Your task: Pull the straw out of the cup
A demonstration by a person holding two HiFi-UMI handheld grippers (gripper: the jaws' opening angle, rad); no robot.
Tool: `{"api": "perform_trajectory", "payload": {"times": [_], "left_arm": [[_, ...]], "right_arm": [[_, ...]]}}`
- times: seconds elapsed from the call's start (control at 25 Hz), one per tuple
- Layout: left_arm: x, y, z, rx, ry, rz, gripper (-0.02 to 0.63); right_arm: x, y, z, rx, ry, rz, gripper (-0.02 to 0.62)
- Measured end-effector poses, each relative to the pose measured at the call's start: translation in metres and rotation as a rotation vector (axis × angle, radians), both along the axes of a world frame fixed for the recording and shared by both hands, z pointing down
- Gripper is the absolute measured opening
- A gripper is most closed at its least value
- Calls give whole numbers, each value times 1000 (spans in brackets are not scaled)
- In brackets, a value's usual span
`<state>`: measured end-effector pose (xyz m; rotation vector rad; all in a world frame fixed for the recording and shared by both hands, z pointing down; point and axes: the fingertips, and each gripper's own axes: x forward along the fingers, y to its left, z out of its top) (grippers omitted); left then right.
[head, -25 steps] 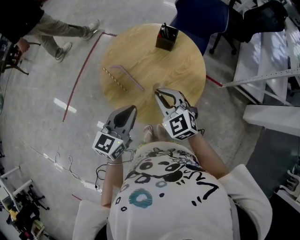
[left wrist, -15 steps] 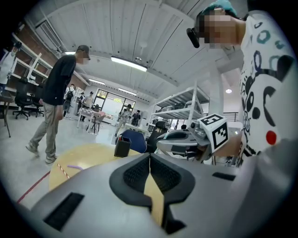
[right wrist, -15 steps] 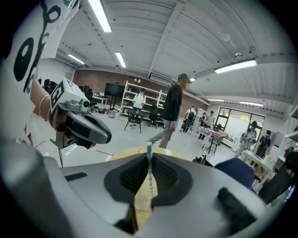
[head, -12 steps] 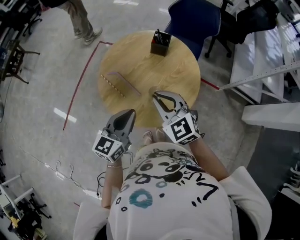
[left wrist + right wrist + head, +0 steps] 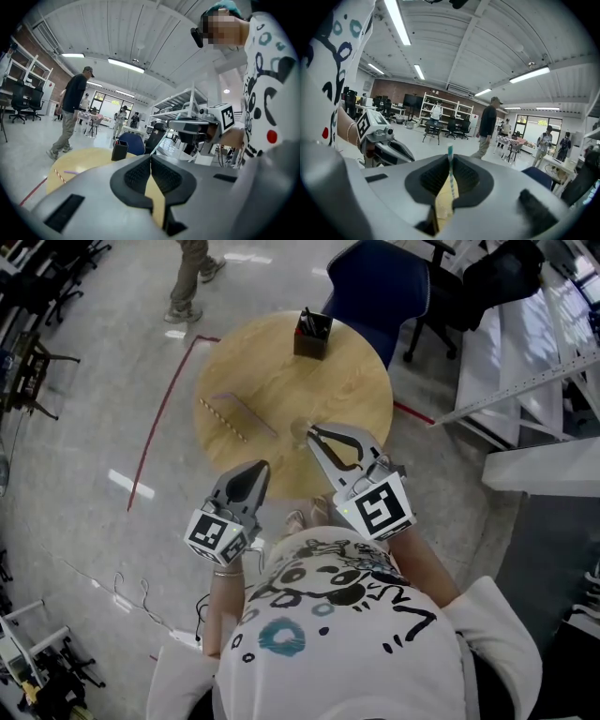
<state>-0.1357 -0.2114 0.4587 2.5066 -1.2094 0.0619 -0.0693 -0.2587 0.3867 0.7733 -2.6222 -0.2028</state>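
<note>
Straw (image 5: 450, 159), teal-and-white striped, stands upright at centre frame, pinched between the closed jaws of the right gripper (image 5: 448, 176) (above the near edge of the round wooden table (image 5: 356, 381)). Left gripper (image 5: 258, 470), lower left of it, has its jaws together on nothing.

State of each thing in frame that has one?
left gripper: shut, empty.
right gripper: shut on teal-striped straw.
teal-striped straw: upright between jaws.
cup: upright on table.
brown-striped straw: lying flat.
purple straw: lying flat.
pen holder: upright.
</note>
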Motion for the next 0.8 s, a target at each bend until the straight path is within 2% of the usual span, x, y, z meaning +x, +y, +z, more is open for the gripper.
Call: {"api": "perform_trajectory", "payload": {"times": [0.44, 0.8], "left_arm": [[20, 4, -3, 17, 0, 38, 17], [29, 9, -3, 7, -17, 59, 17]], "right_arm": [[29, 6, -26, 58, -9, 35, 41], [56, 9, -18, 14, -19, 90, 41]]}}
